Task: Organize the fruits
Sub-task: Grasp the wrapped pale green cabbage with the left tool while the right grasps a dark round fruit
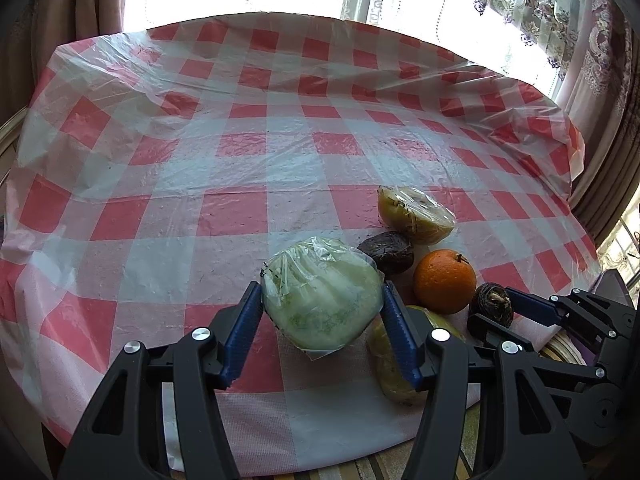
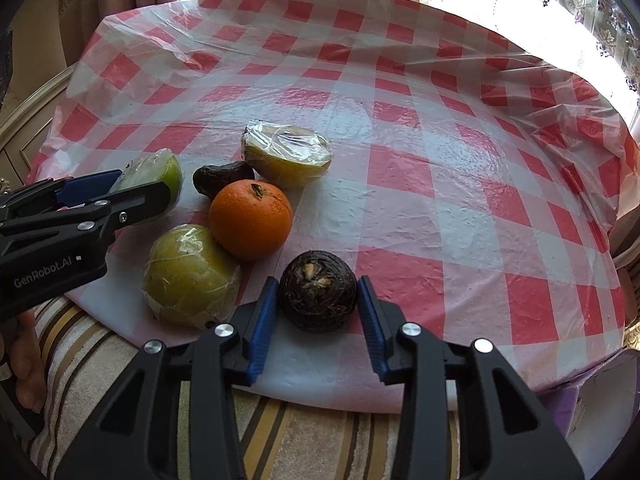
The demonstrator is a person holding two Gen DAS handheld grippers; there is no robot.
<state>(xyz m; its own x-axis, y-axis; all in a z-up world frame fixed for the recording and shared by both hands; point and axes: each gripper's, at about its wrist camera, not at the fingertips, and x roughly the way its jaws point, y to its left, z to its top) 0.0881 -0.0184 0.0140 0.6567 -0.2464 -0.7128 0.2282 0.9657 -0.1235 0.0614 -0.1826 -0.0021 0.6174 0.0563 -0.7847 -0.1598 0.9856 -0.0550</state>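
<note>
My left gripper (image 1: 322, 312) is shut on a pale green fruit wrapped in plastic film (image 1: 320, 300); it also shows in the right wrist view (image 2: 154, 176). My right gripper (image 2: 318, 312) has its jaws around a dark wrinkled round fruit (image 2: 318, 290), pads touching or nearly touching it; that fruit shows in the left wrist view (image 1: 492, 304). An orange (image 2: 250, 218) (image 1: 444, 280), a wrapped yellow-green fruit (image 2: 188, 276), a second dark fruit (image 2: 220, 178) (image 1: 386, 252) and a wrapped cut yellow fruit (image 2: 288, 154) (image 1: 416, 214) lie clustered on the table.
The round table wears a red-and-white checked cloth under clear plastic (image 1: 240, 148). A striped fabric surface (image 2: 312, 436) lies at the near edge. Curtains and a bright window (image 1: 500, 8) stand behind the table.
</note>
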